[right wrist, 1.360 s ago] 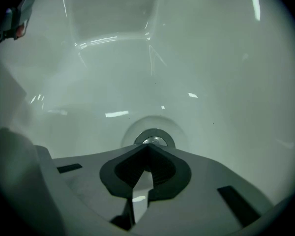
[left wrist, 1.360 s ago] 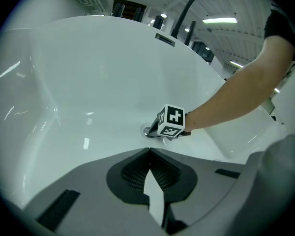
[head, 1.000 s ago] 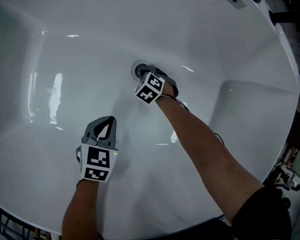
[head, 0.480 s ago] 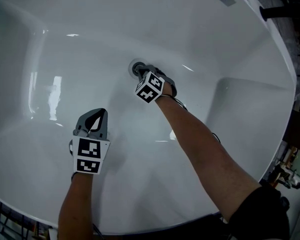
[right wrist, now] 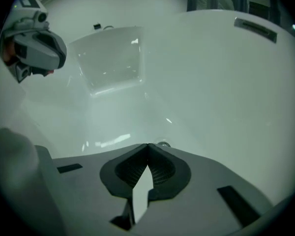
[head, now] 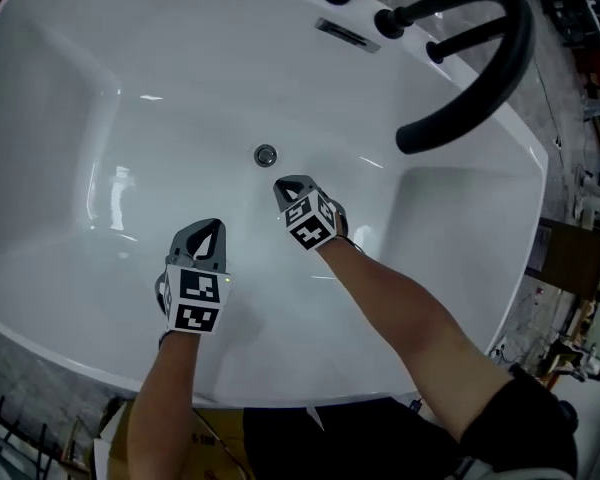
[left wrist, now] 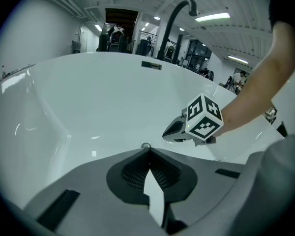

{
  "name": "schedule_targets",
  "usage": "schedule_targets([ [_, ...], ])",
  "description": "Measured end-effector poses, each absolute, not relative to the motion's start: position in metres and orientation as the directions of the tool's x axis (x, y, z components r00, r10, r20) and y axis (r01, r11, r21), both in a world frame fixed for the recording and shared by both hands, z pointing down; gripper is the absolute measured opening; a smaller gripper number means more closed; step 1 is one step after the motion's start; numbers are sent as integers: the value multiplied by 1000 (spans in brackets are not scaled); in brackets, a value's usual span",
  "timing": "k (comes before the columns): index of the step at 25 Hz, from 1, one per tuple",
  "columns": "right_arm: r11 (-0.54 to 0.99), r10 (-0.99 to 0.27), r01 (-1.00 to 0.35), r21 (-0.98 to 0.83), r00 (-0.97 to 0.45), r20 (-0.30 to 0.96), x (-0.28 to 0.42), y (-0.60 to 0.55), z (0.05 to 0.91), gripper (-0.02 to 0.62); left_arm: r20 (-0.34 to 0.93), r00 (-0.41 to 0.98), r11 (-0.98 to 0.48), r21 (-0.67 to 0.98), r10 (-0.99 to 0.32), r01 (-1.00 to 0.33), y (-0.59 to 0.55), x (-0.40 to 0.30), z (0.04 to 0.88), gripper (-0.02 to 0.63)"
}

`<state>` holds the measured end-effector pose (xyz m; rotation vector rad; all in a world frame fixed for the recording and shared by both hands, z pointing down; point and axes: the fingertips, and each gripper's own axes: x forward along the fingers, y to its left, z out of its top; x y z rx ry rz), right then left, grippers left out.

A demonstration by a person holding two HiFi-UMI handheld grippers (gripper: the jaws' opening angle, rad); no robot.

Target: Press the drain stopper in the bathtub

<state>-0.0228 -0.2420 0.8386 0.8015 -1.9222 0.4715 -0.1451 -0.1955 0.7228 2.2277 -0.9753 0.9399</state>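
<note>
Hovering above the floor of the bathtub point(head: 130, 148), the right gripper point(head: 291, 185) has its jaws closed at the tips with nothing between them. It points toward the drain stopper point(head: 266, 155), which sits at the lowest part of the basin, near the tips but apart from them. The left gripper point(head: 209, 230) is likewise closed and empty, held nearer the front rim and well clear of the drain. Whether the stopper is sitting up or already down cannot be settled from these views; the chrome disc is small and glare lies across it. Risks, as judged: the closed tips form a narrow point, and a press landing off the centre of the round cap could skid onto the glossy enamel, which looks slick and would offer no purchase. A slanted push may tilt the cap rather than seat it. Clearance is generous. The basin floor around the drain is bare, and the sloped walls stand well back on every side. The black faucet spout point(head: 480, 58) arches over the far right rim, well apart from the drain, as is the overflow slot point(head: 347, 34) on the far wall. A straight descent onto the cap looks unobstructed.
</note>
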Motion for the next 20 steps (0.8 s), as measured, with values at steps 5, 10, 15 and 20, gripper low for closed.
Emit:
schedule_targets([
  [5,721,-343,-692,-49,-417,841,-37,-192,728,14,750,503,-595,183,-431,-783,-150,-130,630,9],
  [10,689,-370,-707,-159,-532,761,-54,-152,619,14,733,446,-471,194,-513,-861,-120,-134,556,9],
  [15,698,-367,-677,-232,-617,697,-51,-89,518,14,705,371,-346,187,-605,-919,-70,-122,477,9],
  [20,716,-387,-648,-261,-679,624,-17,-38,412,14,635,287,-218,187,-717,-958,-25,-100,382,9],
])
